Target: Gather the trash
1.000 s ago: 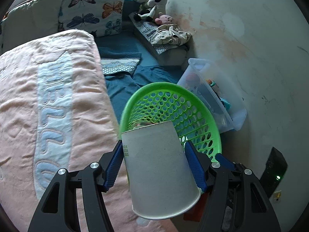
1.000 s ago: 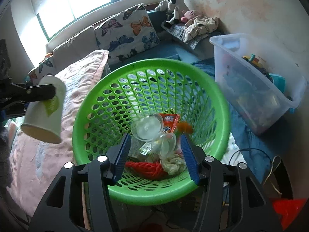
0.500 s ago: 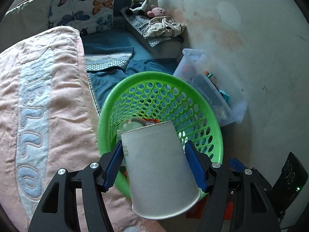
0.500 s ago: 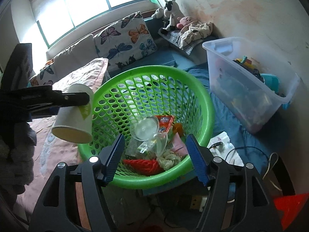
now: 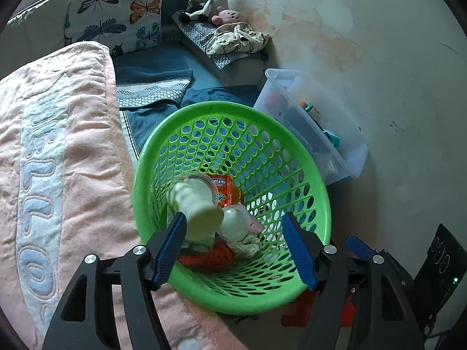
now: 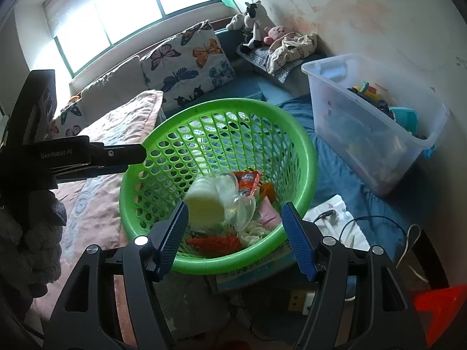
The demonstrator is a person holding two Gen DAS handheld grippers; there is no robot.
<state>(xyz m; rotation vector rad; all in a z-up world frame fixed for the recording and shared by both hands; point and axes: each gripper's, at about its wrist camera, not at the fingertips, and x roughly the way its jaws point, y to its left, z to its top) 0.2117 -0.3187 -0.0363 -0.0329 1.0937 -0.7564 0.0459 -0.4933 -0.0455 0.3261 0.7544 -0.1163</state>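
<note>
1. Nearest, the left gripper (image 5: 233, 245) hangs above the basket (image 5: 309, 192), its jaws opening with nothing gripped between them; the right gripper (image 6: 233, 236) is likewise wide and empty.
2. Below, the paper cup (image 5: 195, 204) is blurred, tumbling among the trash in the basket, at about 10 o'clock from the left fingertips.
3. Judged: the cup is light, thin-walled and easily crushed; grip it gently across the sidewall near the rim.
4. Farther, at 2 o'clock, a clear bin (image 5: 318, 134) stands against the wall.
5. Change: a second ago the left jaws clamped the cup; the cup has since left them and fallen into the basket.
</note>
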